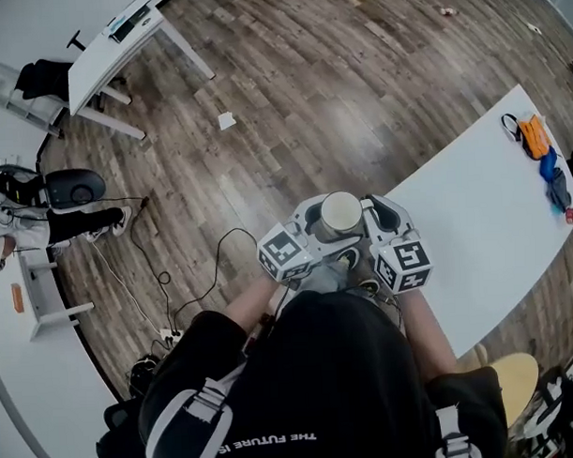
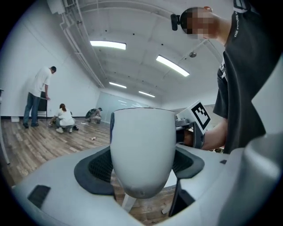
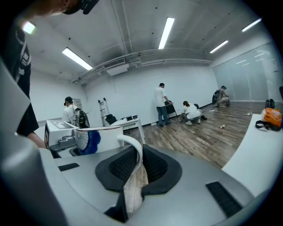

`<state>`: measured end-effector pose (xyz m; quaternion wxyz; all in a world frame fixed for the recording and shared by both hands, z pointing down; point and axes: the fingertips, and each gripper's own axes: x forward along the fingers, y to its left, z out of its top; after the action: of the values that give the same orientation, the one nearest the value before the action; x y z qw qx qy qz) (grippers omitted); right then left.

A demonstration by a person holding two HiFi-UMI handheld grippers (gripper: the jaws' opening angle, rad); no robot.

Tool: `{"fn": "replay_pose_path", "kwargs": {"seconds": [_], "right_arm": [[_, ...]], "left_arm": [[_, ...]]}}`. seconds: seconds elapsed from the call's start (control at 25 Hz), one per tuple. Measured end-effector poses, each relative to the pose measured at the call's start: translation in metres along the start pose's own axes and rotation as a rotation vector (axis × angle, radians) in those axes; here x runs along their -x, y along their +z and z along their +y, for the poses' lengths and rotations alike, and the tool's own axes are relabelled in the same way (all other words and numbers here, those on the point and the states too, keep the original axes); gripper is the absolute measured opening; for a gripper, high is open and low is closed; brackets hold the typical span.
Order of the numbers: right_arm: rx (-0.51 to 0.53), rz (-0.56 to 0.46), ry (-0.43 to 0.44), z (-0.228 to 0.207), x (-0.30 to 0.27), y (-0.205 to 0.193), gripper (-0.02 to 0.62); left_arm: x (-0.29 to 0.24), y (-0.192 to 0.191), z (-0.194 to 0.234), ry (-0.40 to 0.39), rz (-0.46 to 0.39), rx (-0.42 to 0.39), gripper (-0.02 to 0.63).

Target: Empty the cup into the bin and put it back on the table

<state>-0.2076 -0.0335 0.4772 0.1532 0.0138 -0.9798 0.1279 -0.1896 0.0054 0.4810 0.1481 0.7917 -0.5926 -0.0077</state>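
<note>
Jaws: left gripper (image 2: 141,165) closed on the body of the white cup (image 2: 142,141), dark pads (image 2: 95,170) pressed against both its sides. Right gripper (image 3: 138,170): jaws nearly together, pinching the cup's handle (image 3: 132,148).

Cup upright, mouth up, held in the air between the two grippers, close to the person's chest. It hangs over the wood floor (image 1: 310,91), just beside the near corner of the white table (image 1: 492,216), not touching it. Contents cannot be told. Blue print shows on the cup's side in the right gripper view.

Orange and blue items (image 1: 537,139) lie at the table's far end, well apart. A white desk (image 1: 120,41) stands farther off.
</note>
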Motion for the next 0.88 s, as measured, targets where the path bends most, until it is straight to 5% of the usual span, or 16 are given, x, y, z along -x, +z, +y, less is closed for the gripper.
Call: {"fn": "replay_pose_path", "kwargs": {"seconds": [0.2,0.36,0.88], "right_arm": [[0.055,0.073,0.149,0.045,-0.054,-0.009,0.049],[0.076,0.175,0.184,0.056,-0.088,-0.026,0.048],[-0.094,0.665,0.154,0.043,-0.117,-0.166,0.049]], "left_arm": [[0.051,-0.015,0.036,0.141,-0.016,0.108,0.399],[0.069,-0.037,0.061,0.198,0.018,0.208,0.399],[0.065,-0.162,0.070,0.163,0.150,0.692,0.399]]}}
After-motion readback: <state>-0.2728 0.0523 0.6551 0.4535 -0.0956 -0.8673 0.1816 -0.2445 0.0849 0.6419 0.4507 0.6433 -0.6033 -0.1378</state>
